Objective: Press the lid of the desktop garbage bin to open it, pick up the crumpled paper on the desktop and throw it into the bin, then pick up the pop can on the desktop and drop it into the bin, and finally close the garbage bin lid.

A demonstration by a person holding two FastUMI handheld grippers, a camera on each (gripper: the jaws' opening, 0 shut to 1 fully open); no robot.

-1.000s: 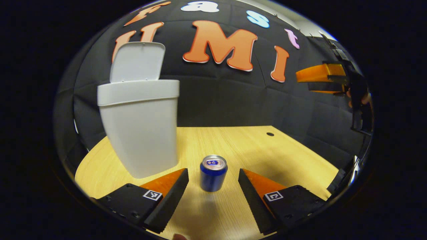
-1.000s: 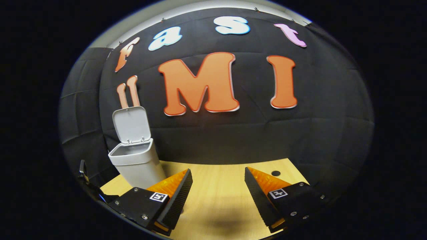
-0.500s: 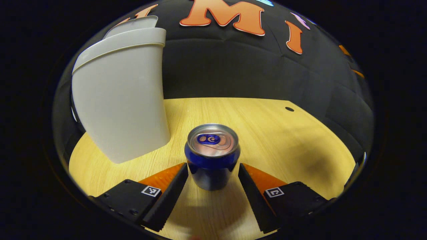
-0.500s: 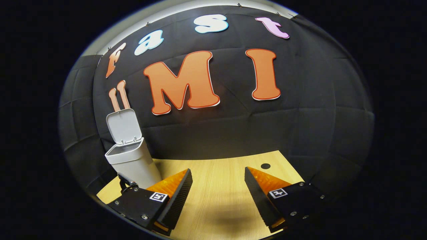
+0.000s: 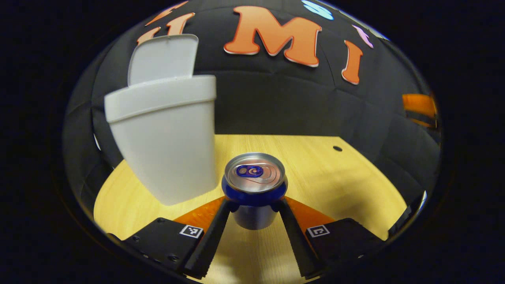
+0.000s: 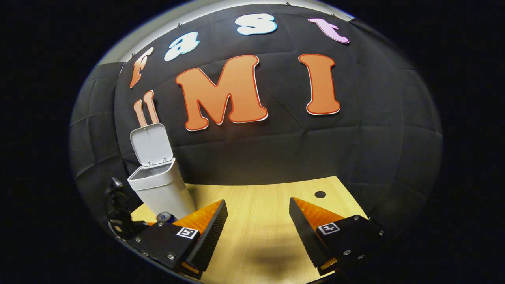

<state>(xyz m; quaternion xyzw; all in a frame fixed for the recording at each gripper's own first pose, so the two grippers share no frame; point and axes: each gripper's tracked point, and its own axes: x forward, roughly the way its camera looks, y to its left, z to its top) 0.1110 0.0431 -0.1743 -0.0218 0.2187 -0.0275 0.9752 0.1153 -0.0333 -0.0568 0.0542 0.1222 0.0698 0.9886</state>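
We count one table (image 5: 315,173), one bin (image 5: 165,138), one can (image 5: 254,189) and two grippers. The wooden table is the largest thing, with a single small dark hole (image 5: 337,148) near its far right corner. On it stands the one white bin, upright, its lid (image 5: 163,59) swung up and back so the mouth is open; in the right gripper view the bin (image 6: 158,189) sits at the far left of the table. The one can stands upright just right of the bin, its long axis vertical, silver top with a blue pull tab facing up. Its body is blue, and we can read no brand or writing on it. The left gripper (image 5: 254,215) has its two fingers closed in against the can's lower sides, one on each side, clamped on it. In the right gripper view the right gripper (image 6: 258,236) hangs above the table with its fingers spread wide and nothing between them. Each finger carries a small square black-and-white marker.
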